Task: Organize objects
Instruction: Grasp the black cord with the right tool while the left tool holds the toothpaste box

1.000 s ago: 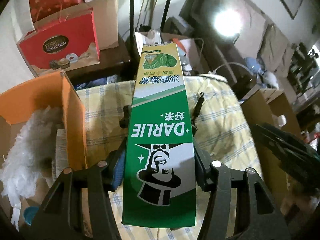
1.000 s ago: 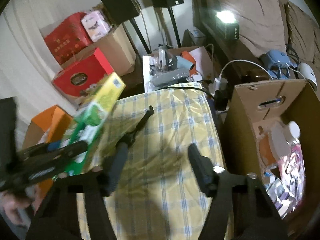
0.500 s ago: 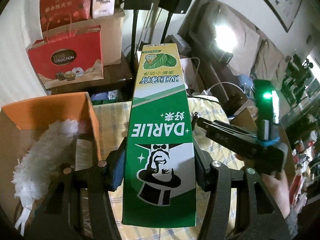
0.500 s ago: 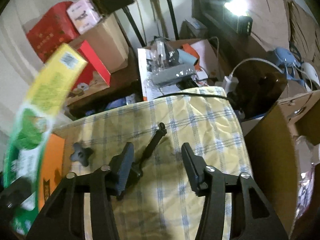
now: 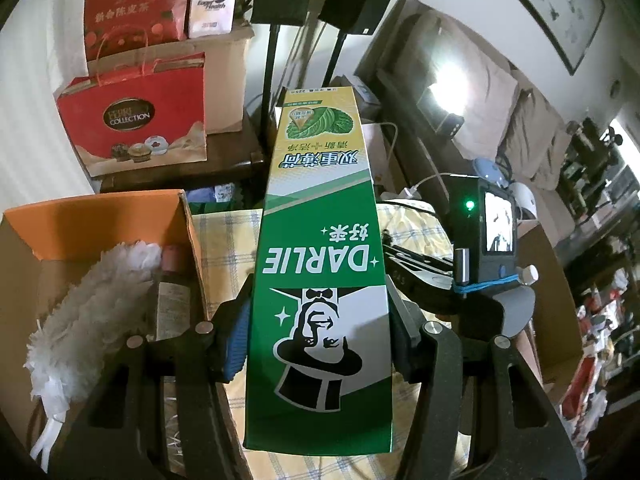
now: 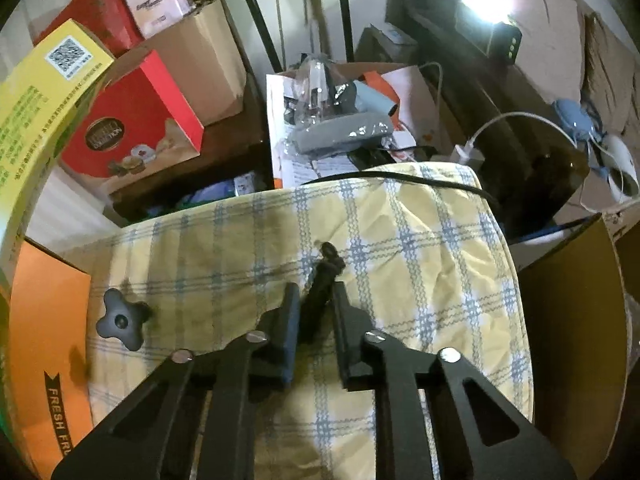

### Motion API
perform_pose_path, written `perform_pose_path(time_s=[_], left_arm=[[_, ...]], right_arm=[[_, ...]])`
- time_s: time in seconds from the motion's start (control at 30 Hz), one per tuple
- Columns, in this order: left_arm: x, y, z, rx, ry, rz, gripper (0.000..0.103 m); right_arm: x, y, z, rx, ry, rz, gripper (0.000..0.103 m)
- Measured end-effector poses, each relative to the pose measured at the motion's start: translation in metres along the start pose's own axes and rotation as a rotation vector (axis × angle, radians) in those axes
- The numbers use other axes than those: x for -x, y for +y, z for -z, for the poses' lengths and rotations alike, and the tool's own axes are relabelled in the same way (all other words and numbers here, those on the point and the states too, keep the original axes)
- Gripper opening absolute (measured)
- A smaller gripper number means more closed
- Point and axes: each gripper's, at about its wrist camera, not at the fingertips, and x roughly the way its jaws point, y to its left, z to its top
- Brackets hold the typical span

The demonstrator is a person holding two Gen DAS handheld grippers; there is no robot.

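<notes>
Both grippers loaded over the checked cloth [image 6: 420, 264].
Left gripper [image 5: 318, 344] clamps the toothpaste box [image 5: 320, 264]; right gripper [image 6: 316, 312] jaws are closing on the black rod [image 6: 322, 280], right of the black knob [image 6: 120, 320].

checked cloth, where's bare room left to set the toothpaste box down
Free: the checked cloth right of the black rod up to the brown carton, and between rod and star knob. Crowded: the orange box, filled by a white duster.

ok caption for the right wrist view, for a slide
Right gripper closing on a black rod-like part lying on the yellow checked cloth, a black knob nearby.
</notes>
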Motion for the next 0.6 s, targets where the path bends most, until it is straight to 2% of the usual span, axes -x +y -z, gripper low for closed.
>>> perform_pose_path(time_s=[0.17,0.3,0.43,0.6], left_arm=[[0.003,0.001,0.003,0.001,0.0,-0.01,0.053],[0.007,0.001,0.005,0.003,0.0,-0.019,0.053],[0.014,0.0,0.009,0.006,-0.014,-0.039,0.053],[0.028,-0.001,0.012,0.007,-0.029,-0.065,0.053]], right_arm=[[0.012,0.001,0.006,0.021,-0.026,-0.018,0.008],[0.042,0.005,0.01,0.041,-0.078,-0.053,0.008],[0.084,0.014,0.012,0.071,-0.149,-0.078,0.008],[0.132,0.034,0.018,0.129,-0.267,-0.048,0.008]])
